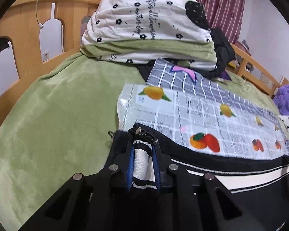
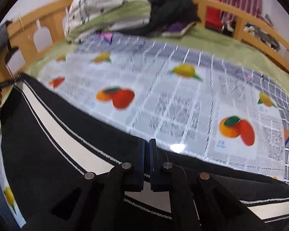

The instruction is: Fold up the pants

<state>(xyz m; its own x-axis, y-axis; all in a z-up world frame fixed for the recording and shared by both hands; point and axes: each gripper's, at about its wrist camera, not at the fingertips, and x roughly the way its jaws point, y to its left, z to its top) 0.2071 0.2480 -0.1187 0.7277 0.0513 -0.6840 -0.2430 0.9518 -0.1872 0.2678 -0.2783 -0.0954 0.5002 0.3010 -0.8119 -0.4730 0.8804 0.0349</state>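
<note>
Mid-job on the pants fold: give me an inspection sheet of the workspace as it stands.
Surface: fruit-print plastic sheet over a grey checked cloth, on a green bed cover.
Job's things: black pants with a white side stripe, stretched along the sheet's near edge.
Clutter: folded floral quilt, dark clothes, purple plush toy.
Grippers: left gripper shut on the pants' striped end beside a zip pull; right gripper shut, pinching the pants' upper edge.
Cables: white charging cable hanging on the wooden headboard.
Surroundings: wooden side rail, striped red curtain, white wall.
</note>
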